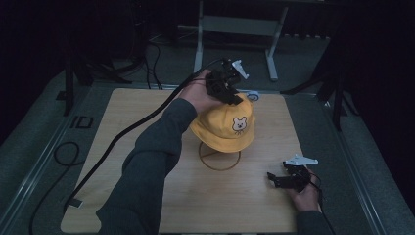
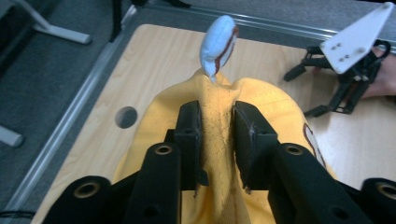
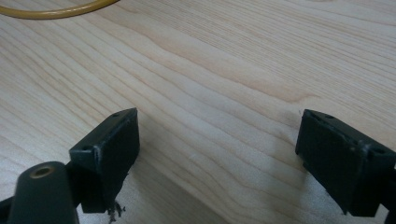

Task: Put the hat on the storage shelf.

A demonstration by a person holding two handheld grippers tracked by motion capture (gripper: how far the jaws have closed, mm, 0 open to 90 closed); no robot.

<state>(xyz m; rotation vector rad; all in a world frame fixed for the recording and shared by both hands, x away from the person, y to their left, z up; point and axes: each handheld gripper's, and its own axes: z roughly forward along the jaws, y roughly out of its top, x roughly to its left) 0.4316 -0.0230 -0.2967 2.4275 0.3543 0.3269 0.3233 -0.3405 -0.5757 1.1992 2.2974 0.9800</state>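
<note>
A yellow hat (image 1: 225,125) with a small bear face on its front is seen near the middle of the wooden table (image 1: 147,196), perched on a stand of yellow wire (image 1: 219,157) whose ring foot lies on the wood at 6 o'clock from the hat. The upper part of the stand is hidden under the hat. A fold of the crown is pinched between the jaws of the left gripper (image 2: 217,135), which is reached in over the hat from 11 o'clock. Beyond the jaws, in the left gripper view, a pale blue, brown-edged tab (image 2: 218,43) is seen standing up past the fabric; what it belongs to cannot be made out. A small blue-and-white thing (image 1: 252,95) at the table's far edge is partly hidden behind the hat. The right gripper (image 1: 279,179) is held low over the table at 4 o'clock from the hat, well apart from it, its jaws spread wide over bare wood. The surrounding floor is dim and hard to read.
</note>
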